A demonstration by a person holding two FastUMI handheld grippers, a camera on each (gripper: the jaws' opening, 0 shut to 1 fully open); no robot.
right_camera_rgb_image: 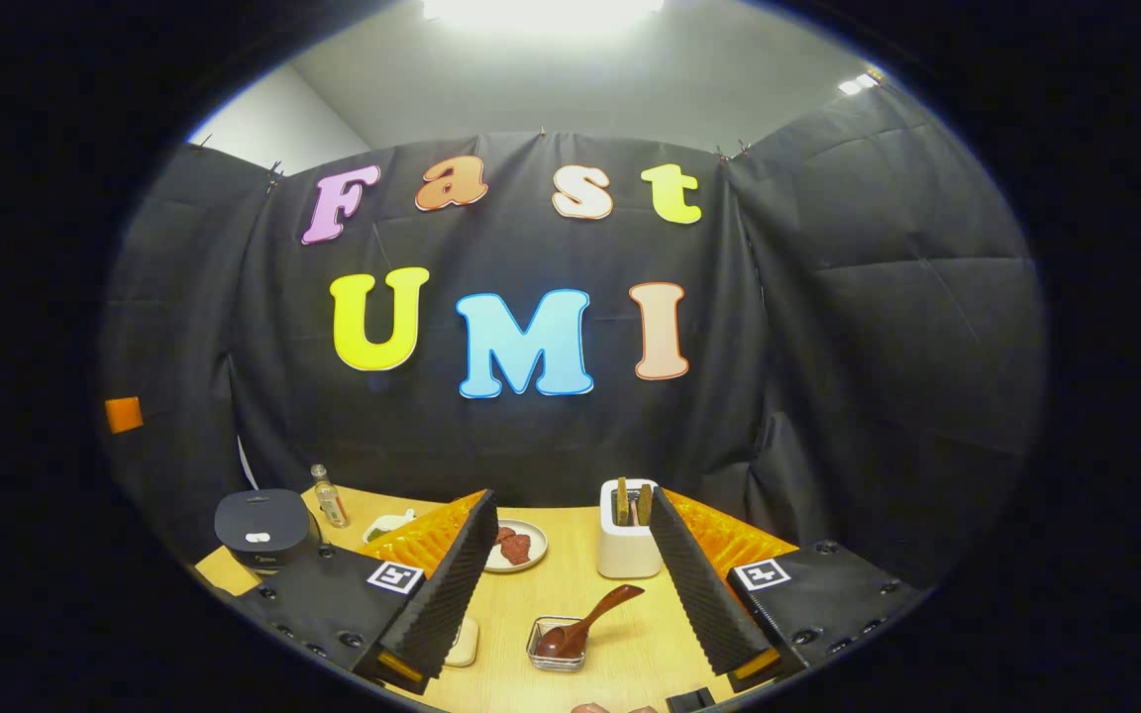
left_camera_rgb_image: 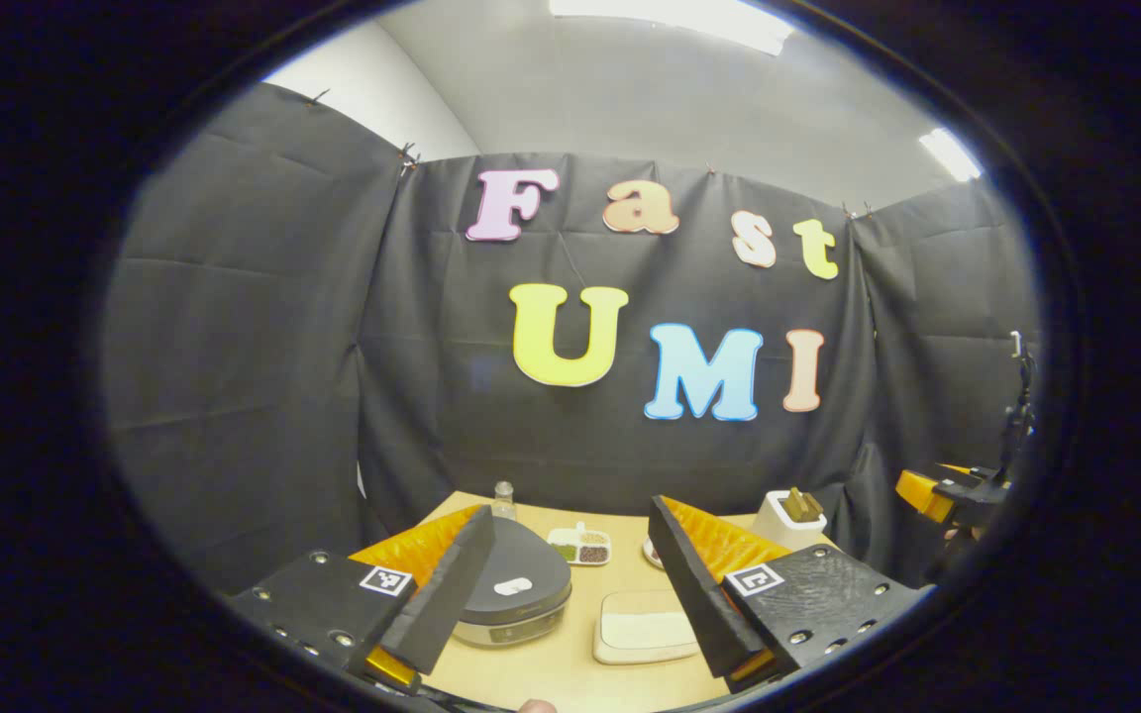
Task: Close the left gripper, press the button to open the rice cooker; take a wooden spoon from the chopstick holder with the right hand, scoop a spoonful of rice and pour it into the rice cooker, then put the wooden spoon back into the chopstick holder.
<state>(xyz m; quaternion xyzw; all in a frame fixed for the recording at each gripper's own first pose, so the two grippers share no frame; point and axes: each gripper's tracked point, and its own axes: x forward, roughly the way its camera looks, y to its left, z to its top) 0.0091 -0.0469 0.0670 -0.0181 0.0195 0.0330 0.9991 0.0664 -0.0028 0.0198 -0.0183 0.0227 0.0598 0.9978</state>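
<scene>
Both grippers spread — rice cooker (left_camera_rgb_image: 514, 586) lid seemingly down.

Glossy wooden spoon (right_camera_rgb_image: 585, 622), matt dark rice cooker lid (left_camera_rgb_image: 516, 572), smooth wood-look table (right_camera_rgb_image: 570, 584)

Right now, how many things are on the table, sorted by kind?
Rice cooker: 1
Chopstick holder: 1
Wooden spoon: 1
Bottle: 1
Plate: 1
Glass dish: 1
Divided dish: 1
Flat tray: 1
Total: 8
</scene>
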